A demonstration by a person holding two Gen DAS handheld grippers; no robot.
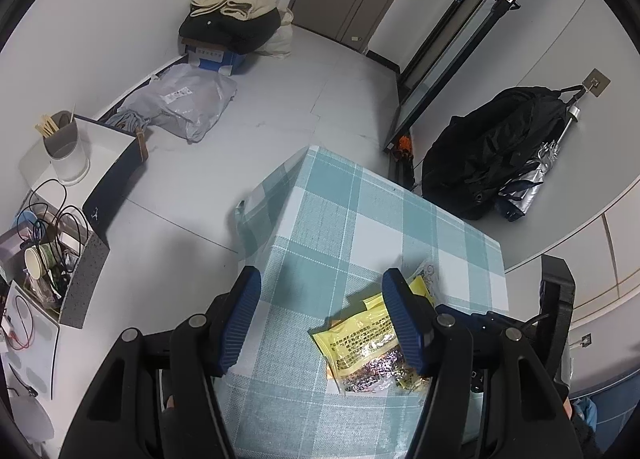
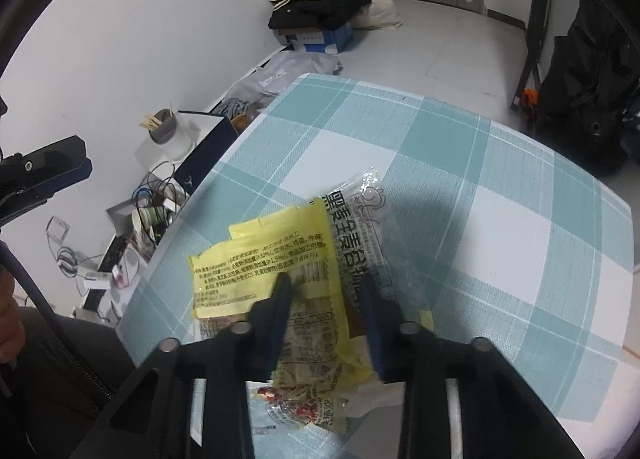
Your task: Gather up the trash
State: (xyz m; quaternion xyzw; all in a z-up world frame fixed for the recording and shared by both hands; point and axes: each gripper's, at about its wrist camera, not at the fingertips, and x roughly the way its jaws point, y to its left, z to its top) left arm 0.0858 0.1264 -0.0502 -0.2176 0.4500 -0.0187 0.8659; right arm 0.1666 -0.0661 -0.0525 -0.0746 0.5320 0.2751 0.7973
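1. Between the fingers of the right gripper (image 2: pixel 326 291), which are narrowed but not visibly pinching, lie the yellow wrappers (image 2: pixel 272 271), flat on the checked tablecloth (image 2: pixel 500 219).
2. Just ahead of that gripper a clear wrapper (image 2: pixel 368 211) overlaps them; a red-printed packet (image 2: pixel 296 407) lies beneath its body.
3. The left gripper (image 1: pixel 320 311) hangs wide and empty, the pile beside its right finger.
4. Nothing looks collected yet; I judge the first pick is only beginning, and no bin shows.
5. Chinese print covers the wrappers; large black characters are too warped to read surely.
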